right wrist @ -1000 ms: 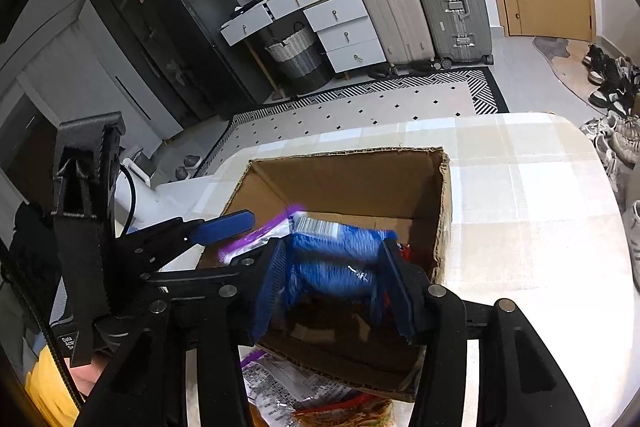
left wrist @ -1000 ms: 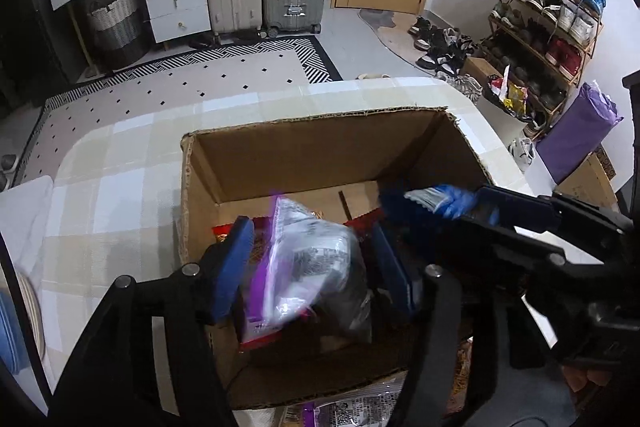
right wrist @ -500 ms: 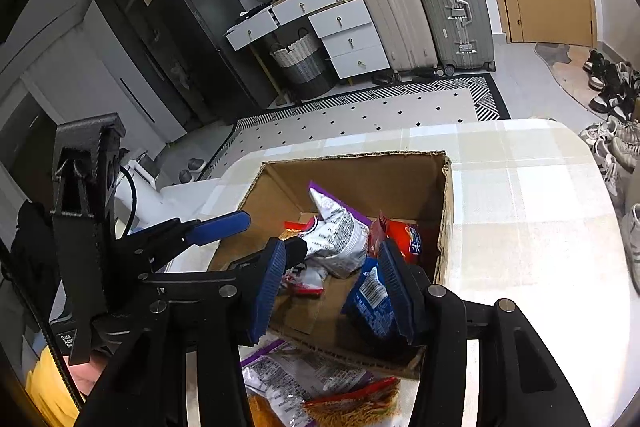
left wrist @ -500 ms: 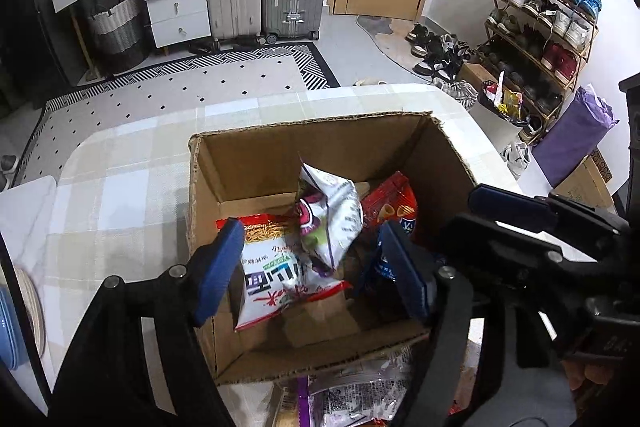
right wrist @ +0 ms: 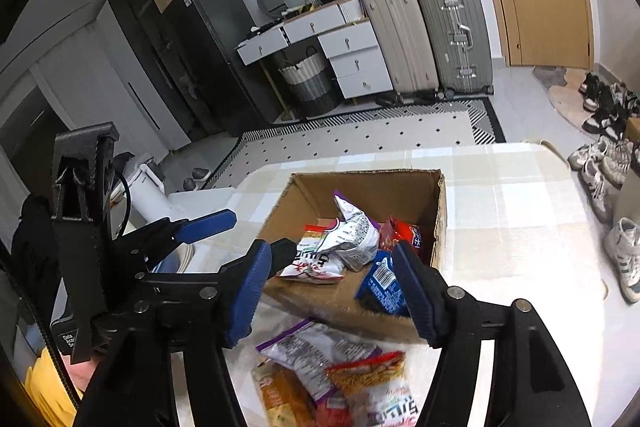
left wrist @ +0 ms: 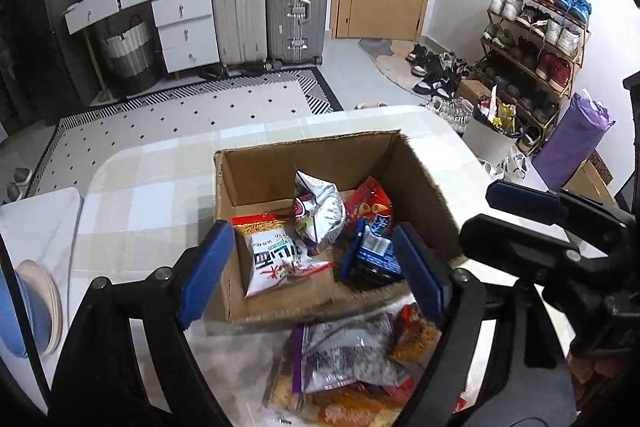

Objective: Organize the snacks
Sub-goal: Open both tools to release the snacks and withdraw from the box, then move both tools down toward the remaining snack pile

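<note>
I see both my left tool [left wrist: 314,269] and right tool [right wrist: 332,291] spread apart, holding nothing, above the cardboard box's [left wrist: 424,183] near wall. Four snack packets [left wrist: 316,215] lie inside it; more loose packets [right wrist: 336,375] lie on the surface [right wrist: 520,203] just before it.

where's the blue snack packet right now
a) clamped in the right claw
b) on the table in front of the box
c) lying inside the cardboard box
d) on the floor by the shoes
c: the blue snack packet lies inside the cardboard box at its near right corner, while the right claw is open and holds nothing.
</note>
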The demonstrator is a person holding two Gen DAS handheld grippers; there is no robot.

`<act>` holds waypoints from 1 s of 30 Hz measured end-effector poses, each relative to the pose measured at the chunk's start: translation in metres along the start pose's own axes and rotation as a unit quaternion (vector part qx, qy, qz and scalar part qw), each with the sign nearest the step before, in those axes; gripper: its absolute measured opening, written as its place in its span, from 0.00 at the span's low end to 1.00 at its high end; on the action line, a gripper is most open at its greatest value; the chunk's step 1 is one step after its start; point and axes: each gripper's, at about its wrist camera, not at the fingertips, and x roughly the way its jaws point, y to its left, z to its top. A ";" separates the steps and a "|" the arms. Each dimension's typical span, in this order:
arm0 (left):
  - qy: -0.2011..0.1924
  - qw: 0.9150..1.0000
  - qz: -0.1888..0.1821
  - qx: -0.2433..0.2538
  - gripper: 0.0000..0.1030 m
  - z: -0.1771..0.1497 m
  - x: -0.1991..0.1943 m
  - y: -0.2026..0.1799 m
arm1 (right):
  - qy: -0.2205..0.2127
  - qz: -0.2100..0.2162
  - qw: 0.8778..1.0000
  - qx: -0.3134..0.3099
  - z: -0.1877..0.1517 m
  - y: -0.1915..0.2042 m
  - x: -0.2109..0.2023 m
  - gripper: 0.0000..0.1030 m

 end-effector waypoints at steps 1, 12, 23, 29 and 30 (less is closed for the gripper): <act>-0.003 1.000 0.002 0.002 0.78 0.000 -0.008 0.000 | -0.003 -0.002 1.000 -0.004 -0.001 0.004 -0.007 0.65; -0.068 0.998 -0.007 -0.010 0.93 -0.029 -0.122 -0.004 | -0.060 0.002 0.997 -0.051 -0.024 0.046 -0.090 0.82; -0.132 0.990 -0.022 -0.040 0.99 -0.093 -0.230 0.010 | -0.146 0.021 0.989 -0.021 -0.096 0.063 -0.181 0.96; -0.150 0.987 -0.012 -0.059 0.99 -0.140 -0.262 0.014 | -0.164 0.004 0.986 -0.005 -0.139 0.064 -0.201 0.99; -0.150 0.987 -0.011 -0.062 0.99 -0.148 -0.265 0.015 | -0.165 0.001 0.986 -0.004 -0.145 0.064 -0.203 0.99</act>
